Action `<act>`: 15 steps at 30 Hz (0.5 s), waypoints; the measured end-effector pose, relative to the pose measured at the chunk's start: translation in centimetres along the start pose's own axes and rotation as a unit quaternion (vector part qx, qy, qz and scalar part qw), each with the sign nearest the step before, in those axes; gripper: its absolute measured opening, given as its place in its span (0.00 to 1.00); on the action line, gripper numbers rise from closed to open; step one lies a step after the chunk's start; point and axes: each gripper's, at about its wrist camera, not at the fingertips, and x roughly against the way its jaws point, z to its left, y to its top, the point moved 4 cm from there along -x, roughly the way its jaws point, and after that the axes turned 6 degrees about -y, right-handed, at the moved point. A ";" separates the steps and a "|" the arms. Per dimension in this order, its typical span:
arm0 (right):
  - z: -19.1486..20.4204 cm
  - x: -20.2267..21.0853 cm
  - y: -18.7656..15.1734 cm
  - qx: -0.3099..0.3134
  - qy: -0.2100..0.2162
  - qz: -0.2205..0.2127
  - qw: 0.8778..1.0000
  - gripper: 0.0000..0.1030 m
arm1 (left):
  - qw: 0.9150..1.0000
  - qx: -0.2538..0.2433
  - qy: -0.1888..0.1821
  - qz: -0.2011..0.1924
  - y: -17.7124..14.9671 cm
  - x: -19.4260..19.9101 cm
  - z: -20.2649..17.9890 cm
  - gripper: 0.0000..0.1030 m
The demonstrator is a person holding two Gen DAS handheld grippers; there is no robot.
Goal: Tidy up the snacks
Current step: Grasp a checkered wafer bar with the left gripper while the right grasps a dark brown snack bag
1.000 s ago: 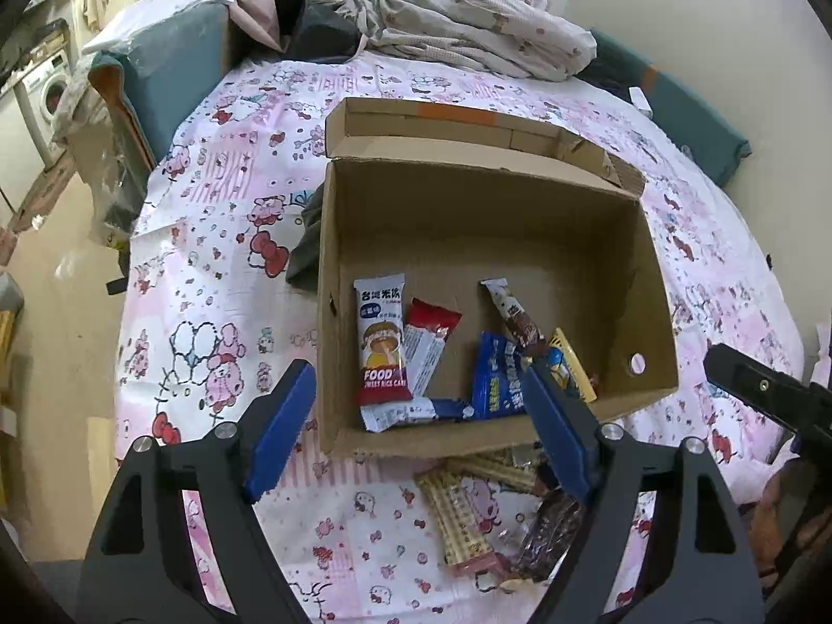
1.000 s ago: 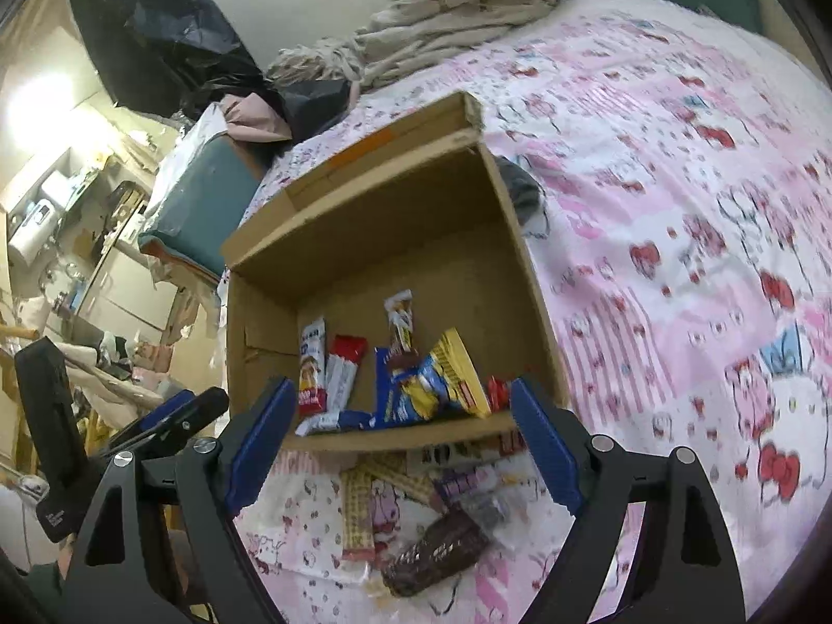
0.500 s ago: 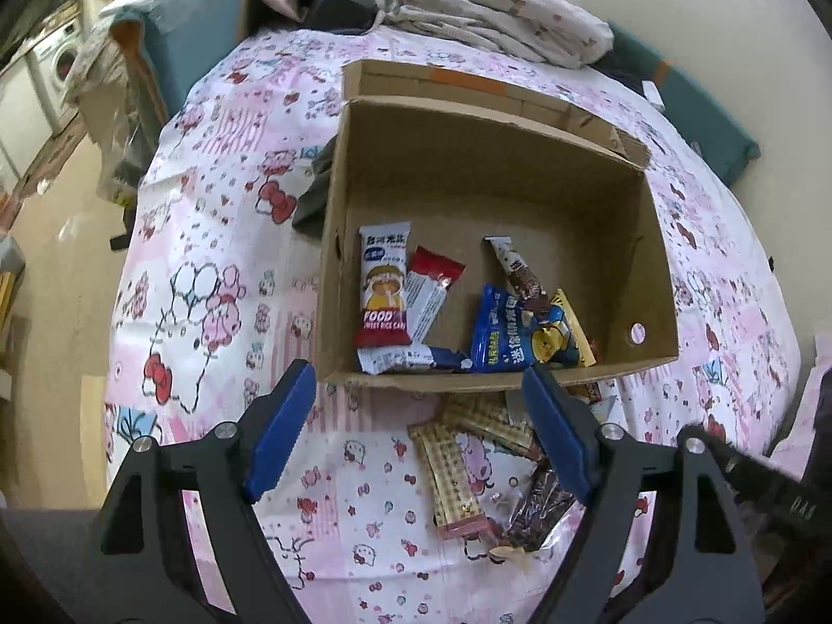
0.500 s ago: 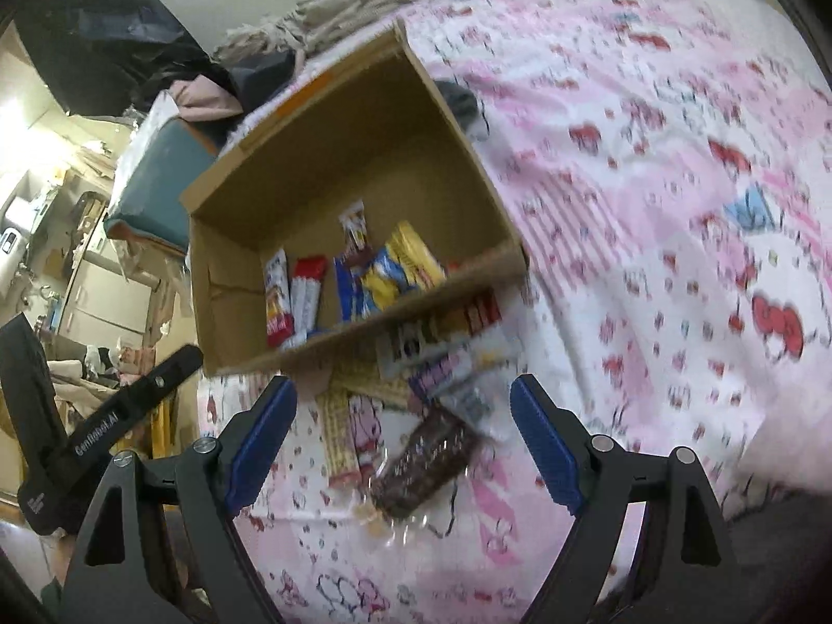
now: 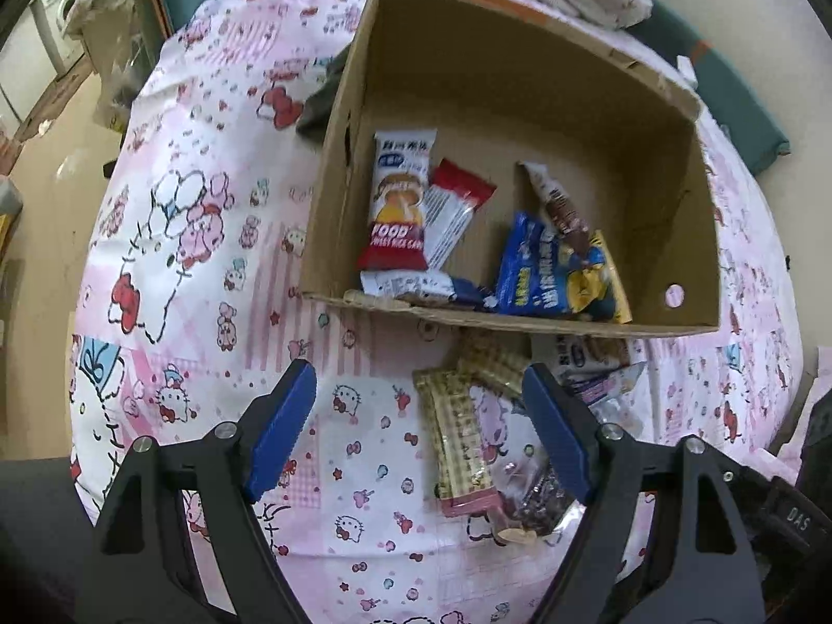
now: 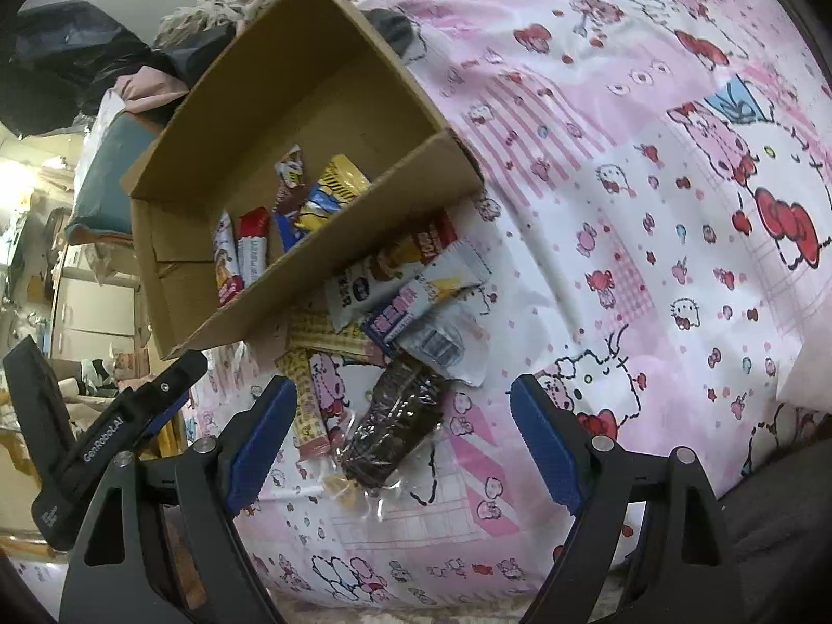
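Snacks (image 6: 395, 307) lie partly hidden under the box (image 6: 333, 260); both hand-held grippers (image 5: 421, 426) (image 6: 403, 434) gape empty.

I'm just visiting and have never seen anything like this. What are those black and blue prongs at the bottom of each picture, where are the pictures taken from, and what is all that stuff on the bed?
There is no robot here. A person holds a two-finger tool in each hand, and a wide-angle camera on each looks forward along its fingers. One picture comes from the left tool, the other from the right tool. The blue pads are the fingertips. Both tools are open and hold nothing.

Below them is a bed with a pink cartoon sheet. On it lies an open cardboard box with several snack packets already inside, such as a red and white rice cake packet. More snacks lie in a pile on the sheet just outside the box, including a dark brown bar in clear wrap and a tan checked wafer packet.
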 end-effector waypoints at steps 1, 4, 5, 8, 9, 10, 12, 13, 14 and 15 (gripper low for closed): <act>-0.2 -0.1 0.1 -0.005 0.000 0.001 1.000 0.84 | 1.000 0.005 0.003 0.003 0.0 -0.3 0.4 0.77; -1.0 -0.4 0.5 -0.030 0.006 0.005 1.000 0.84 | 1.000 0.029 0.011 0.001 0.3 -0.6 1.5 0.76; -1.3 -0.5 0.7 -0.039 0.007 0.005 0.999 0.84 | 0.999 0.033 0.013 0.003 0.3 -0.8 1.8 0.75; -1.8 -0.7 1.1 -0.056 0.009 0.005 0.998 0.84 | 0.999 0.030 0.011 0.026 -0.2 -2.0 1.9 0.69; -1.9 -0.8 1.2 -0.059 0.009 0.005 0.998 0.84 | 0.999 0.029 0.010 0.036 -0.5 -2.6 1.7 0.69; -1.8 -0.9 1.3 -0.058 0.007 0.006 0.998 0.84 | 0.999 0.027 0.006 0.046 -0.8 -3.1 1.3 0.68; -1.5 -1.2 1.4 -0.052 0.006 0.008 0.999 0.84 | 0.998 0.007 0.003 0.063 -1.7 -4.0 -0.1 0.68; -1.4 -1.3 1.3 -0.048 0.005 0.009 0.999 0.84 | 0.997 -0.009 0.005 0.073 -2.1 -4.5 -0.8 0.68; -1.3 -1.5 1.3 -0.044 0.003 0.011 0.999 0.84 | 0.996 -0.030 0.008 0.088 -2.7 -5.3 -1.7 0.63; -1.2 -1.5 1.3 -0.041 0.001 0.012 0.999 0.84 | 0.994 -0.039 0.010 0.097 -3.1 -5.8 -2.1 0.58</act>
